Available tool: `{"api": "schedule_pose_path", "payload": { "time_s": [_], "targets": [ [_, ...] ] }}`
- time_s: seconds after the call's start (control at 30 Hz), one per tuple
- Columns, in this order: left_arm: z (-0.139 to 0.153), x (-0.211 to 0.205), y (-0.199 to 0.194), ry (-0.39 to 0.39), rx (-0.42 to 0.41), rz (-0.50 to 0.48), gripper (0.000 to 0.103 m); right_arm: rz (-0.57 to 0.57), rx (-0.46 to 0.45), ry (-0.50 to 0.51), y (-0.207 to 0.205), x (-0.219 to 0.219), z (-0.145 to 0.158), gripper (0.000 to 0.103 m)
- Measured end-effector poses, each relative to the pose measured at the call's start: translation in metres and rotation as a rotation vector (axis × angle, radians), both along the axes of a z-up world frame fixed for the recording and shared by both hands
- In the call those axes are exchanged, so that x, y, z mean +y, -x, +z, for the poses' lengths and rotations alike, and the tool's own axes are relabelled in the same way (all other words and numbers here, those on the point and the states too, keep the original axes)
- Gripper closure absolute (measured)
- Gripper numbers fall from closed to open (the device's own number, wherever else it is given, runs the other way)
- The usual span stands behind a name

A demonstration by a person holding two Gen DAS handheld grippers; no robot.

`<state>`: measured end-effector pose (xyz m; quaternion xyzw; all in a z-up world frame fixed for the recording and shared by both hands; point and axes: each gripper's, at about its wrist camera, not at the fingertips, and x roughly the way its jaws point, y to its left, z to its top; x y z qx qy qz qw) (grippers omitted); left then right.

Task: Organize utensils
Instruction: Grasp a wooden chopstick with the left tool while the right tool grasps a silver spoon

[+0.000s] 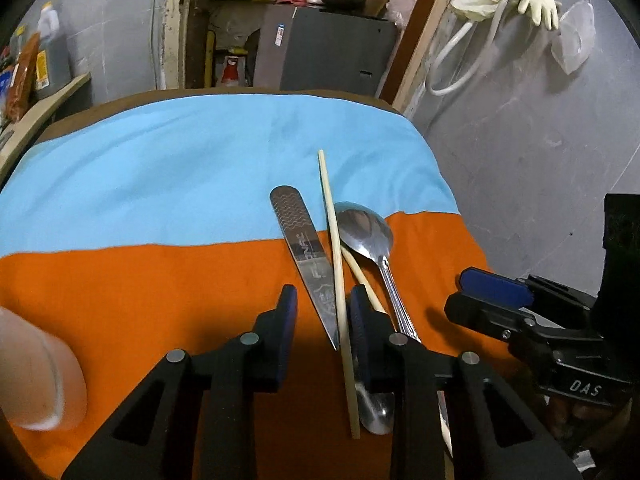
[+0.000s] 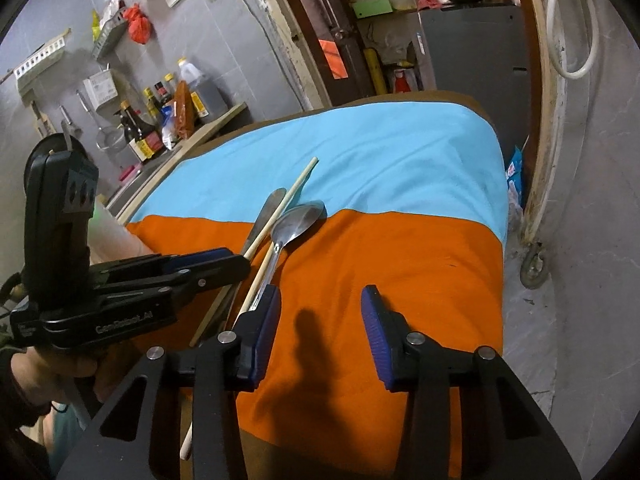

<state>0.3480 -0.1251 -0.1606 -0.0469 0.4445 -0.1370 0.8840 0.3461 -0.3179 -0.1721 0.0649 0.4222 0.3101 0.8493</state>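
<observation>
The left gripper point(image 1: 323, 316) hung spread over the orange near half of the cloth point(image 1: 160, 280), a knife point(image 1: 306, 256) and chopstick point(image 1: 334, 264) between its fingers. Just right lay a spoon point(image 1: 366, 234). The right gripper point(image 2: 320, 328) stood spread, holding nothing.

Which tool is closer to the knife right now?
Left. The left tool straddles the knife tip; the right tool hovers over bare orange cloth, beyond the spoon.

Two wrist fisheyes, low and close over the bench point(image 1: 140, 280).
Both face the far doorway, sharing the spoon point(image 1: 366, 232) and cloth point(image 2: 400, 260).
</observation>
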Motion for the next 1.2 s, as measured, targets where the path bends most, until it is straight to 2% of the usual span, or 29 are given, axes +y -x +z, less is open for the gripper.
{"api": "schedule_pose_path", "payload": {
  "time_s": [0.03,0.1,0.17,0.2,0.27,0.4,0.63,0.8,0.93,1.1,1.2],
  "targets": [
    [-0.001,-0.003,-0.003,-0.009,-0.001,-0.005,0.085,-0.001,0.0,-0.001,-0.001,0.001,0.001,0.064],
    [-0.002,-0.006,-0.005,-0.028,-0.004,-0.011,0.085,-0.001,0.001,-0.004,-0.002,0.003,0.001,0.064],
    [-0.003,-0.004,-0.006,-0.013,-0.008,-0.009,0.086,0.001,0.005,-0.005,-0.005,0.006,0.001,0.064],
    [-0.003,-0.001,-0.006,0.002,-0.015,0.002,0.095,0.002,0.007,-0.007,-0.005,0.007,0.002,0.064],
    [-0.003,0.006,-0.005,0.046,-0.018,0.017,0.101,0.013,0.01,-0.011,-0.007,0.011,0.002,0.064],
    [-0.005,0.016,-0.004,0.084,-0.001,0.044,0.101,0.041,0.02,0.001,-0.011,0.022,0.001,0.067],
    [-0.002,0.025,0.009,0.086,0.005,0.136,0.101,0.033,0.048,0.038,-0.023,0.036,-0.001,0.079],
    [0.0,0.029,0.034,0.097,0.034,0.181,0.101,0.014,0.056,0.062,-0.028,0.044,0.002,0.079],
    [0.003,0.03,0.046,0.094,0.045,0.186,0.101,0.032,0.041,0.073,-0.025,0.05,0.004,0.079],
    [0.005,0.025,0.036,0.051,0.073,0.156,0.1,-0.004,0.05,0.128,-0.029,0.052,0.001,0.079],
    [0.005,0.025,0.026,0.028,0.092,0.147,0.099,-0.025,0.023,0.201,-0.03,0.057,0.003,0.079]
  ]
}}
